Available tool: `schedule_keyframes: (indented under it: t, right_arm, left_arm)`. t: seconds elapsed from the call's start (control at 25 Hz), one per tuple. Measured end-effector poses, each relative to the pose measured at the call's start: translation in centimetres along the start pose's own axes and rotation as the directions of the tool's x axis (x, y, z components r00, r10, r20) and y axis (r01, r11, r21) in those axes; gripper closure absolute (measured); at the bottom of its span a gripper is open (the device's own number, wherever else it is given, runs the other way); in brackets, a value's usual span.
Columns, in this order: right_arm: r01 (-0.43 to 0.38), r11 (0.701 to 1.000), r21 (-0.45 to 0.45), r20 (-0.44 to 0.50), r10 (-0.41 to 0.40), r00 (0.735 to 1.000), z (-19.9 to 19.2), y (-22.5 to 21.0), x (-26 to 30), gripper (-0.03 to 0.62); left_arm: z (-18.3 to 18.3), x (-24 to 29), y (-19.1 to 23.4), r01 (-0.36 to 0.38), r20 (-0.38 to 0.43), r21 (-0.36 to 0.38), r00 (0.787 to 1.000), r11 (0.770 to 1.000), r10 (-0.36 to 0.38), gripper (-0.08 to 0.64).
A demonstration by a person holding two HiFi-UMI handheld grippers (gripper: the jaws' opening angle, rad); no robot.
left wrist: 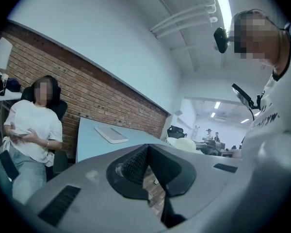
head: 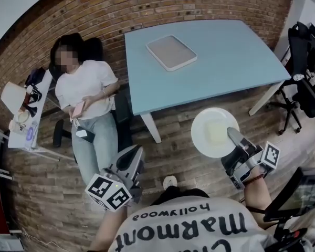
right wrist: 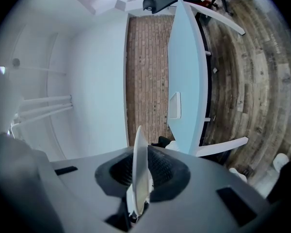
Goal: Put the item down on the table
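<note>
A round white plate (head: 214, 133) hangs over the wooden floor, short of the table's near edge. My right gripper (head: 232, 135) is shut on the plate's near rim. In the right gripper view the plate (right wrist: 138, 149) stands edge-on between the jaws of the right gripper (right wrist: 139, 171). The light-blue table (head: 226, 62) lies ahead, and also shows as the table (right wrist: 186, 81) in that view. My left gripper (head: 130, 157) is held low at the left, away from the plate. The left gripper (left wrist: 146, 152) is shut, its pads meeting with nothing between them.
A white tray (head: 171, 52) lies on the table's far left part. A seated person in a white shirt (head: 86, 88) is left of the table. Black office chairs (head: 304, 83) stand at the right. A narrow white shelf (head: 29, 122) with small items is at the far left.
</note>
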State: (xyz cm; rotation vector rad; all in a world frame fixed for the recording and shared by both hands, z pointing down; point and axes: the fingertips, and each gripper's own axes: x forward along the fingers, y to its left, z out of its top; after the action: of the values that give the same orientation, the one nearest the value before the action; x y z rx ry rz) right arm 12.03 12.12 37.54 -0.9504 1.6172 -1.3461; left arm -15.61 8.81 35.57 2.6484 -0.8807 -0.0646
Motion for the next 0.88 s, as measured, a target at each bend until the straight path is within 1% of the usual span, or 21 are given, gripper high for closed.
schedule_keyframes:
  t: [0.12,0.28,0.4,0.44,0.6,0.88]
  right_arm:
    - [0.001,1.000,0.000,0.012,-0.001,1.000,0.7,-0.2,2.6,0.552]
    - [0.000,1.000,0.002,0.029,-0.001,1.000,1.6,-0.5,5.9,0.552]
    - [-0.003,1.000,0.002,0.033,0.002,0.999,2.0,-0.7,8.4,0.552]
    - [-0.002,1.000,0.002,0.036,0.002,0.999,2.2,-0.8,9.1,0.552]
    - [0.006,1.000,0.001,0.051,-0.006,0.999,3.0,-1.3,11.6,0.552]
    - [-0.002,1.000,-0.017,0.067,0.003,0.998,4.0,-1.3,14.0,0.552]
  left_arm:
    - [1.2,1.3,2.1,0.023,0.000,-0.012,1.000,1.000,-0.023,0.554]
    - [2.7,3.3,4.9,0.038,-0.021,0.019,0.999,0.999,-0.038,0.554]
    - [4.0,4.8,6.8,0.051,-0.023,0.042,0.998,0.998,-0.050,0.554]
    - [4.3,5.3,7.4,0.055,-0.022,0.041,0.998,0.998,-0.054,0.554]
    - [5.5,6.8,9.6,0.077,-0.011,-0.005,0.997,0.997,-0.077,0.554]
    - [6.8,9.0,12.1,0.091,-0.004,0.014,0.996,0.996,-0.091,0.554]
